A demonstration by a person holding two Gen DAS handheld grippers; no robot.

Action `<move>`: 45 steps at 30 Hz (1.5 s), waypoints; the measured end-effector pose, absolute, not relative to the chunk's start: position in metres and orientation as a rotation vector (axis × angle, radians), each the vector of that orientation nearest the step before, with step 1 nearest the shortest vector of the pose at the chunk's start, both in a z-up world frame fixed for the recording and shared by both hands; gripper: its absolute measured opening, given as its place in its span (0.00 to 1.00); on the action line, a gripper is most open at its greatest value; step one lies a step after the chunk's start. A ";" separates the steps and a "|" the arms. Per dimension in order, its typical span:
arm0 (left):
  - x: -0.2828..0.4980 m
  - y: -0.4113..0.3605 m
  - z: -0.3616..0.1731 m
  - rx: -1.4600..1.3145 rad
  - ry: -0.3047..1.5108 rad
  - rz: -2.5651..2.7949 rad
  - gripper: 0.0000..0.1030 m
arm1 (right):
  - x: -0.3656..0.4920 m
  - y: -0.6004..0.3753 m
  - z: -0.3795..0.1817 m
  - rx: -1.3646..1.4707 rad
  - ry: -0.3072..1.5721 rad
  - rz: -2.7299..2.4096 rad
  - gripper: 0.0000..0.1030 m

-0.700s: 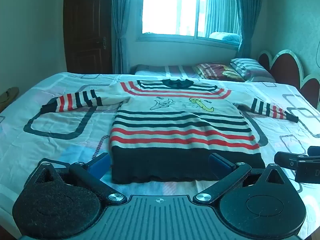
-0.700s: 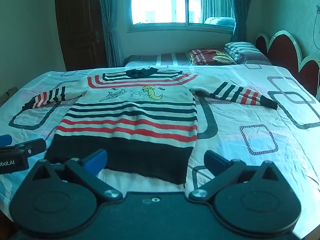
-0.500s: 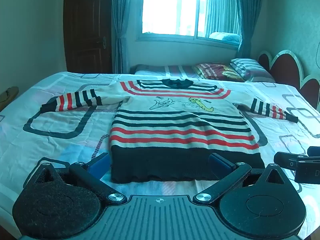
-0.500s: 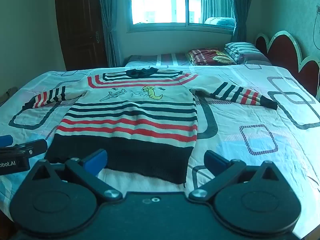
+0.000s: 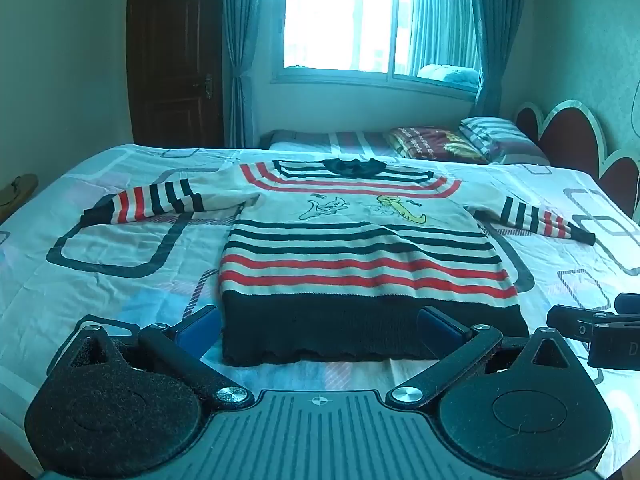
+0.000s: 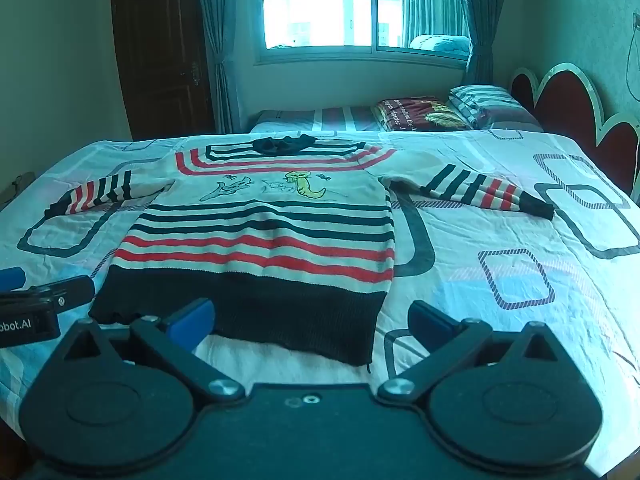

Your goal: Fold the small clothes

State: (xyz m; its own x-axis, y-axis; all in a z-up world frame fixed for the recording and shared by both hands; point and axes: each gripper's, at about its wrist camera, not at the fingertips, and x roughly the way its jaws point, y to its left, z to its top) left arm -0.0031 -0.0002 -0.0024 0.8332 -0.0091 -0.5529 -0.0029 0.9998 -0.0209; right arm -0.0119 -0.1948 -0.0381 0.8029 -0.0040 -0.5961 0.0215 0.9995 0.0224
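A small striped sweater point(image 5: 360, 252) point(image 6: 264, 236) lies flat and face up on the bed, sleeves spread to both sides, dark hem nearest me, collar at the far end. My left gripper point(image 5: 320, 326) is open just in front of the hem, its blue pads standing wide near the hem's left part, nothing between them. My right gripper point(image 6: 312, 318) is open too, over the hem's right corner, holding nothing. Each gripper shows at the edge of the other's view: the right gripper point(image 5: 592, 326) and the left gripper point(image 6: 36, 304).
The bed sheet point(image 6: 500, 240) has grey rounded-square prints. Pillows point(image 5: 492, 142) and a folded blanket point(image 5: 432, 144) lie at the far end by a red headboard point(image 6: 568, 96). A dark door point(image 5: 176, 60), curtains and a bright window point(image 6: 360, 4) stand behind.
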 end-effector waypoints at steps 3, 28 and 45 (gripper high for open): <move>-0.003 0.000 -0.002 -0.022 0.586 -0.003 1.00 | -0.012 -0.196 -0.038 0.028 0.636 -0.015 1.00; -0.004 0.001 0.002 -0.021 0.581 -0.002 1.00 | -0.013 -0.192 -0.037 0.015 0.630 -0.013 1.00; -0.004 0.002 0.001 -0.017 0.580 -0.001 1.00 | -0.013 -0.190 -0.037 0.007 0.627 -0.013 1.00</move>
State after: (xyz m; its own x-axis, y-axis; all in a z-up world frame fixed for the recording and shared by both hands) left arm -0.0038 0.0020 0.0014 0.8366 -0.0057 -0.5478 -0.0039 0.9999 -0.0164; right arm -0.0126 -0.1900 -0.0366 0.8094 -0.0102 -0.5871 0.0144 0.9999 0.0024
